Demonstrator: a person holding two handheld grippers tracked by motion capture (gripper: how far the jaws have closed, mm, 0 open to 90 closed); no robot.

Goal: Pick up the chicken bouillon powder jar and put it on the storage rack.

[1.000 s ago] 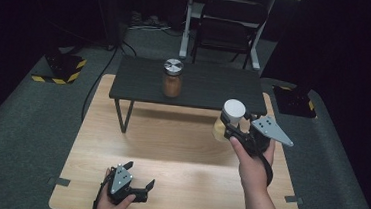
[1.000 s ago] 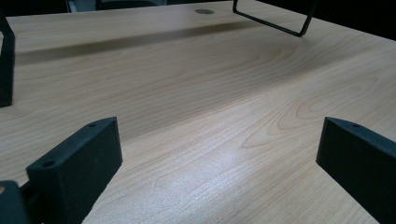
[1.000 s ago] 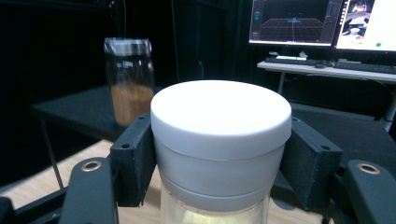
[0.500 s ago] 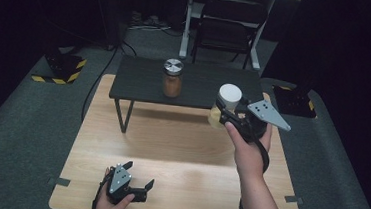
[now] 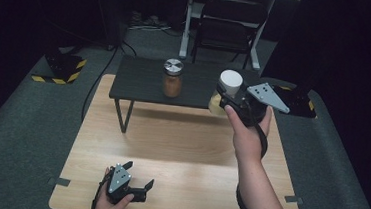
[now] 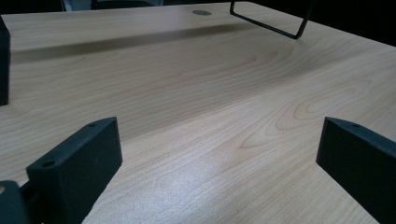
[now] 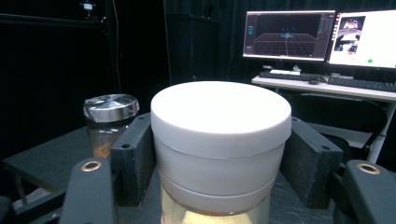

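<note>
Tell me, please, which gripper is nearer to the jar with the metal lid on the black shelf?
The right. The right gripper holds the white-lidded jar at the black shelf, just right of the metal-lidded jar. The left gripper rests low on the wooden table, far from it.

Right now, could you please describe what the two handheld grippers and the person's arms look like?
Both grippers are black. The right gripper carries a grey three-cornered plate with small dark dots and trails a black cable along the forearm. The left gripper bears a smaller grey plate. Their fingers are blocky matte black. Both forearms are bare, without sleeves.
</note>
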